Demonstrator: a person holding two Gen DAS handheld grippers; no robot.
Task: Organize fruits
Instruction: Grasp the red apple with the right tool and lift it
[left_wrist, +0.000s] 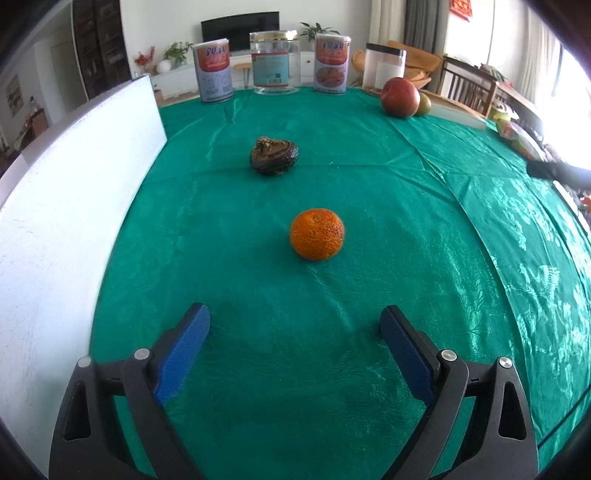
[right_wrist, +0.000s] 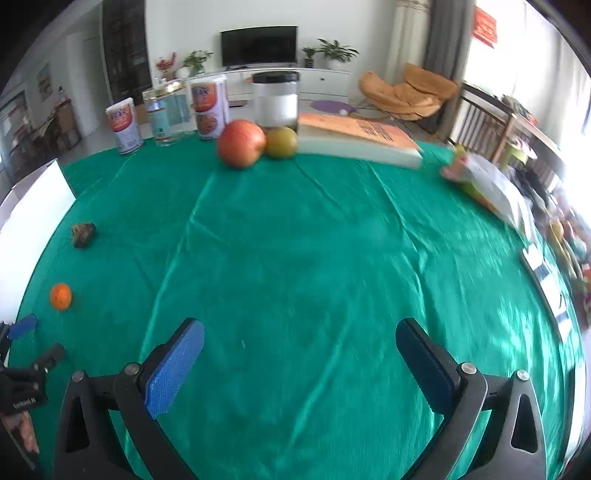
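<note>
An orange mandarin (left_wrist: 317, 234) lies on the green tablecloth (left_wrist: 295, 350), a short way ahead of my open left gripper (left_wrist: 295, 325), whose blue pads hold nothing. Beyond it sits a dark, wrinkled fruit (left_wrist: 273, 155). A red apple (left_wrist: 400, 97) and a green-yellow fruit (left_wrist: 424, 104) touch each other at the far right. In the right wrist view my right gripper (right_wrist: 300, 339) is open and empty over bare cloth; the apple (right_wrist: 241, 143) and green-yellow fruit (right_wrist: 281, 142) are far ahead, the mandarin (right_wrist: 61, 295) and dark fruit (right_wrist: 84, 234) far left.
A white board (left_wrist: 55, 206) stands along the table's left side. Two cans (left_wrist: 213, 70) (left_wrist: 331, 62), a clear jar (left_wrist: 274, 62) and a black-lidded jar (left_wrist: 384, 66) line the far edge. A thick book (right_wrist: 364, 140) and packets (right_wrist: 491, 188) lie on the right.
</note>
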